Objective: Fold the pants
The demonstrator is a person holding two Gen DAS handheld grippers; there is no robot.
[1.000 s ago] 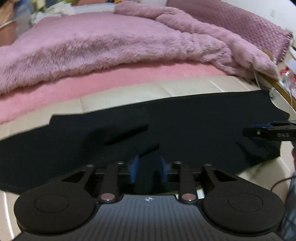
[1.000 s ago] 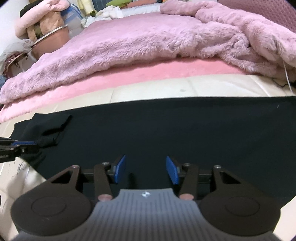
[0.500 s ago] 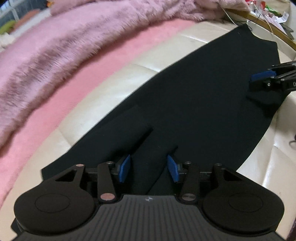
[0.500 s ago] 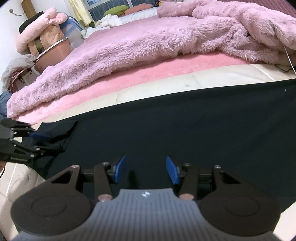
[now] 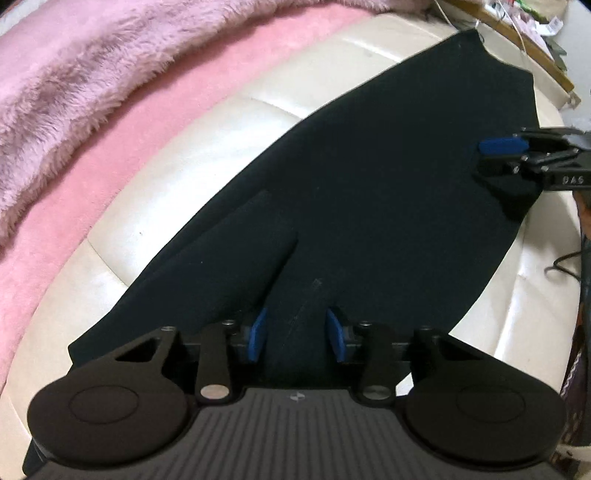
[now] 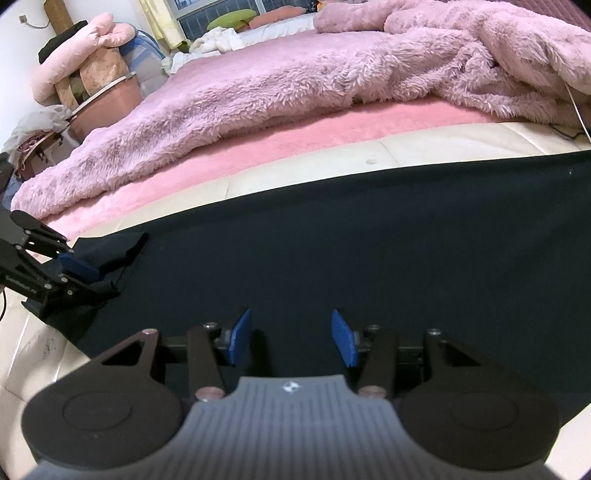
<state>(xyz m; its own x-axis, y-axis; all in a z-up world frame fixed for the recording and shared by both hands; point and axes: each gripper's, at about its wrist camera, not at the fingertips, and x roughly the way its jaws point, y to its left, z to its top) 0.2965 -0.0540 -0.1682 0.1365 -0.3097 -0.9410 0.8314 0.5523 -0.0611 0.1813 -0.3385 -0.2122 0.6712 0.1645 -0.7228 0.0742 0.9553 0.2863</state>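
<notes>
Black pants lie spread flat along the cream bed edge. My left gripper points steeply down at their left end, where a flap is folded over. Its jaws are closing with black cloth between the blue pads, and I cannot see the pads pressing on it. From the right wrist view the left gripper sits on that folded corner. My right gripper stands open over the pants. In the left wrist view the right gripper hangs above a turned-over corner.
A pink sheet and a fluffy pink blanket lie just behind the pants. A black cable hangs off the bed's right edge. Pillows and a basket are stacked at the far left, with clutter at the far right.
My left gripper has swung and rolled to point down over the pants' left end. Its pads spread wider, then came in again. The right gripper has barely moved.
</notes>
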